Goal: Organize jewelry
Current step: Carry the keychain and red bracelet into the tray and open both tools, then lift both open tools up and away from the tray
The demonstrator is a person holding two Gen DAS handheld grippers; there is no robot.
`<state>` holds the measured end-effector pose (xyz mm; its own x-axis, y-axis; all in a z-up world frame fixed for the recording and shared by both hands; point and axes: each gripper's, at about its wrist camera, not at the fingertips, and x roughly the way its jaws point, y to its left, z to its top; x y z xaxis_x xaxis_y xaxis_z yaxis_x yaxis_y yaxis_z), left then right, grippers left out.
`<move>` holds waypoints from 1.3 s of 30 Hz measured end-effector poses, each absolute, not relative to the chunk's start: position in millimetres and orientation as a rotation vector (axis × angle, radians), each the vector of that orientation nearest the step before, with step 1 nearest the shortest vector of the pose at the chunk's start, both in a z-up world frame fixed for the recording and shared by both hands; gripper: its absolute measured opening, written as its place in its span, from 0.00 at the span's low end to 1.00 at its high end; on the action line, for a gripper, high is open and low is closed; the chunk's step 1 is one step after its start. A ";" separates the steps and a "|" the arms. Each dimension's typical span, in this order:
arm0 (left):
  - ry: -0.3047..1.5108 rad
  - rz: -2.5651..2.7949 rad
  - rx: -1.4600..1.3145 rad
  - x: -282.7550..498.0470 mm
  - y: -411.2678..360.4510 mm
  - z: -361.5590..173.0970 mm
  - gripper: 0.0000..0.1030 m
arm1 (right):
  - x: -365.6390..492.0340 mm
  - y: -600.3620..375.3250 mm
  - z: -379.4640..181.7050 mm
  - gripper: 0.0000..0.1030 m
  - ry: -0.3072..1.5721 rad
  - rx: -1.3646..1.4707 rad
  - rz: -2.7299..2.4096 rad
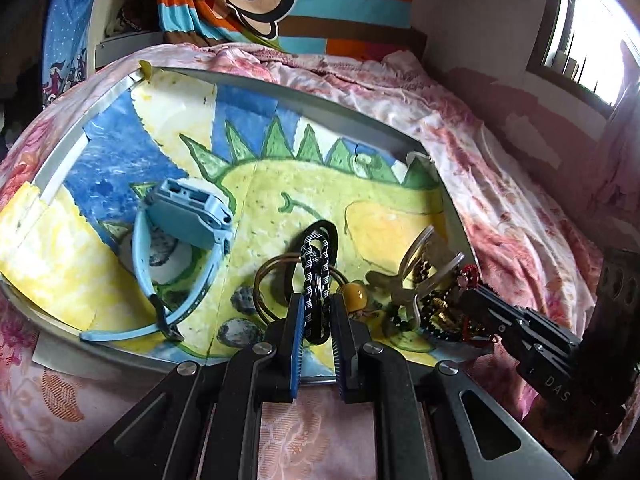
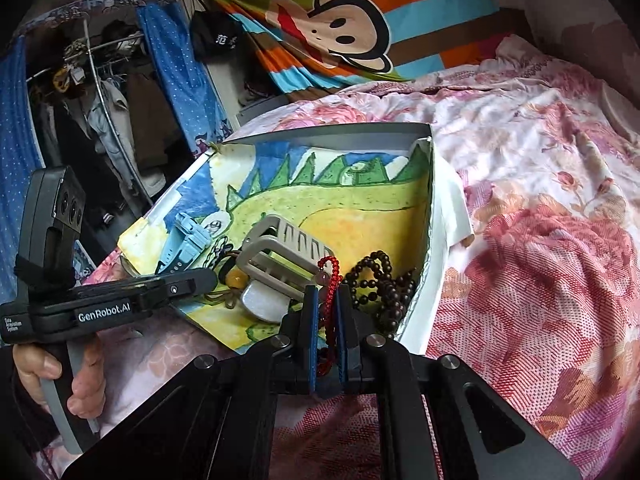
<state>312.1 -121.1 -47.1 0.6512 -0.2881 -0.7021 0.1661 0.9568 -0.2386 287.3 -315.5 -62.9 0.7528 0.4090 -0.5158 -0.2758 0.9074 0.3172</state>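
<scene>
Your left gripper (image 1: 316,320) jaws clamp the black chain (image 1: 316,276); your right gripper (image 2: 328,320) jaws pinch the red beads (image 2: 330,280) over the tray (image 2: 424,276).

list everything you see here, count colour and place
tray: 1, grey, dinosaur-drawing liner, on the floral bedspread
watch: 1, light blue, left part of tray
chain bracelet: 1, black and silver, tray middle, between left gripper's fingers
bangle: 1, thin bronze-coloured ring, under the chain
amber bead: 1, yellow, beside the chain
hair clip: 1, beige, tray middle
dark bead strand: 1, brown, tray's right corner
red bead string: 1, in right gripper
monkey blanket: 1, striped, behind
left gripper: shut on chain
right gripper: shut on red string
</scene>
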 end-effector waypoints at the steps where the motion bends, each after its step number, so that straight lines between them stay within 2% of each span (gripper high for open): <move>1: 0.829 -0.255 -0.157 312.8 -121.5 -48.0 0.12 | 287.7 -315.9 -63.5 0.08 0.616 0.230 0.374; 10: 0.849 -0.229 -0.165 312.0 -120.4 -46.9 0.12 | 287.2 -315.5 -64.6 0.10 0.625 0.219 0.363; 14: 0.853 -0.218 -0.167 310.5 -120.8 -44.4 0.12 | 285.7 -315.1 -63.7 0.34 0.617 0.210 0.353; 19: 0.838 -0.207 -0.181 304.5 -118.7 -39.4 0.16 | 280.7 -315.7 -58.2 0.37 0.590 0.192 0.335; 21: 0.824 -0.201 -0.191 299.1 -116.1 -34.9 0.18 | 275.8 -316.9 -53.4 0.46 0.568 0.184 0.313; 25: 0.798 -0.188 -0.178 288.1 -113.8 -23.0 0.18 | 265.2 -319.9 -40.0 0.56 0.528 0.172 0.284; 27: 0.786 -0.183 -0.164 281.8 -113.4 -15.9 0.19 | 258.0 -319.5 -31.5 0.66 0.509 0.168 0.271; 28: 0.778 -0.182 -0.157 278.1 -113.5 -12.1 0.22 | 254.4 -319.6 -28.1 0.68 0.502 0.166 0.266; 30: 0.754 -0.176 -0.144 268.7 -112.7 -2.3 0.36 | 246.4 -319.2 -20.5 0.72 0.487 0.164 0.259; 32: 0.714 -0.166 -0.162 258.1 -107.6 8.3 0.70 | 238.6 -318.8 -13.3 0.74 0.475 0.160 0.246; 34: 0.655 -0.147 -0.202 245.1 -99.0 21.9 0.73 | 229.6 -319.2 -5.6 0.77 0.460 0.160 0.234; 36: 0.643 -0.146 -0.224 236.3 -92.4 32.1 0.75 | 219.7 -319.8 4.3 0.87 0.445 0.171 0.228; 38: 0.620 -0.127 -0.225 226.5 -88.4 42.0 0.88 | 209.7 -319.3 15.5 0.90 0.427 0.179 0.238; 39: 0.595 -0.118 -0.224 219.5 -86.2 47.6 0.91 | 204.9 -318.0 20.7 0.91 0.416 0.176 0.241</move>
<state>219.5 -86.2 47.6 0.8221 -0.1740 -0.5420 0.0453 0.9691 -0.2424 204.9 -318.0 20.7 0.8868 0.2668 -0.3773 -0.1951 0.9563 0.2177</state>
